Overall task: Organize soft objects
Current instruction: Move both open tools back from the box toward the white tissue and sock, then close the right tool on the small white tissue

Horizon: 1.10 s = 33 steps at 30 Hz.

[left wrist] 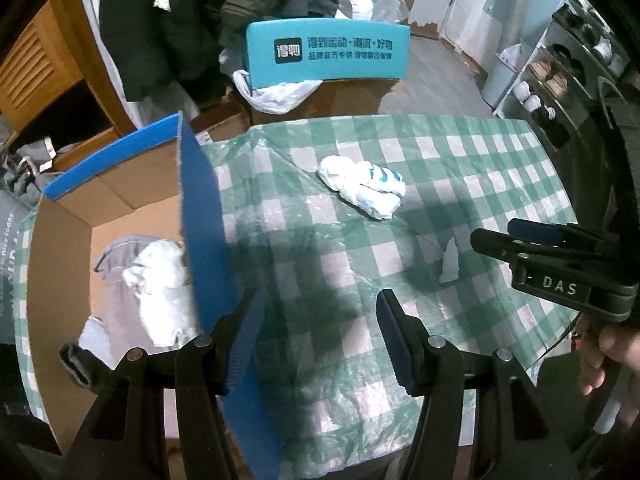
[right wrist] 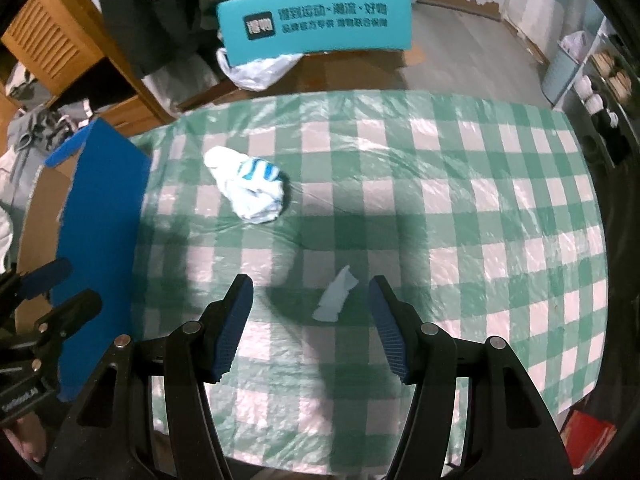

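Cardboard box [left wrist: 60, 248]: near wall and left side cut by picture edge in left wrist view; blue flap [left wrist: 204, 240] hides right part of white cloth [left wrist: 160, 280] inside box. Grey garment [left wrist: 116, 256] under white cloth, mostly covered. Right wrist view: box interior behind blue flap [right wrist: 100, 216] unseen. Shelf items [left wrist: 560, 80] far right of box too small to identify.

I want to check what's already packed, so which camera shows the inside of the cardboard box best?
The left wrist view: the cardboard box is open to it, with white and grey cloths inside. The right wrist view shows only its blue flap.
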Available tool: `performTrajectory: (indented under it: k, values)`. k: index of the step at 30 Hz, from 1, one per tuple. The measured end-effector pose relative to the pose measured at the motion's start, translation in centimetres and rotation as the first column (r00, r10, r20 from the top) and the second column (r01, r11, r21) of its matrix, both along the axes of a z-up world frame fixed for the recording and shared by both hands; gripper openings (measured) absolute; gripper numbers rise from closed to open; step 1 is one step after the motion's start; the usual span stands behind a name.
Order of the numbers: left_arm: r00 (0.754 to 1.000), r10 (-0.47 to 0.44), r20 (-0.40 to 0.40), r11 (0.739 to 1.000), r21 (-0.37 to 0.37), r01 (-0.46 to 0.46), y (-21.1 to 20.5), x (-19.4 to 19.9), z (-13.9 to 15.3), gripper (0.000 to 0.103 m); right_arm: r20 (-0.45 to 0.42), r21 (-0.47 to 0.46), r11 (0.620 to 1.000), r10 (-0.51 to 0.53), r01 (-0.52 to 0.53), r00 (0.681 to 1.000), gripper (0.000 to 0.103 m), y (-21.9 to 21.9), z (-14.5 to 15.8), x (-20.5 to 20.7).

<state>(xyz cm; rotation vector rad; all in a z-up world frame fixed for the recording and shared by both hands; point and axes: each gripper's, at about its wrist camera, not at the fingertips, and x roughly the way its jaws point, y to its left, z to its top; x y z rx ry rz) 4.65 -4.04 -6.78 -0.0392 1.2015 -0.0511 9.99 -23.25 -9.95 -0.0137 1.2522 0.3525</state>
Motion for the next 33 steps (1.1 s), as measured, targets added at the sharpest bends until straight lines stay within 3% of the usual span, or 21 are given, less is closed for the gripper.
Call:
performTrajectory:
  k: [16, 25, 29, 31, 33]
  values:
    - [0.997, -0.012, -0.074, 1.000, -0.012, 0.012, -2.8, 2.7, -3.7, 0.060, -0.122, -0.037, 0.999, -0.036, 0.032, 0.992, 0.061, -1.3, -6.0, 1.9]
    - [0.994, -0.015, -0.111, 1.000, 0.003, 0.016, -3.3, 3.7, -5.8, 0.060, -0.144, -0.066, 0.998, -0.016, 0.006, 0.989, 0.060, -0.7, -7.9, 1.8]
    - [0.993, -0.009, -0.121, 1.000, -0.003, 0.009, -3.2, 3.9, -6.4, 0.060, -0.153, -0.074, 0.997, -0.002, -0.010, 0.988, 0.041, -0.2, -8.5, 1.6]
    - [0.992, -0.006, -0.130, 1.000, -0.008, 0.005, -3.1, 4.2, -6.7, 0.060, -0.158, -0.079, 0.997, 0.004, -0.017, 0.987, 0.038, 0.1, -8.8, 1.4]
    - [0.991, -0.002, -0.136, 1.000, -0.014, 0.000, -3.1, 4.3, -6.9, 0.060, -0.146, -0.080, 0.997, 0.012, -0.024, 0.989, 0.024, 0.1, -8.8, 1.4]
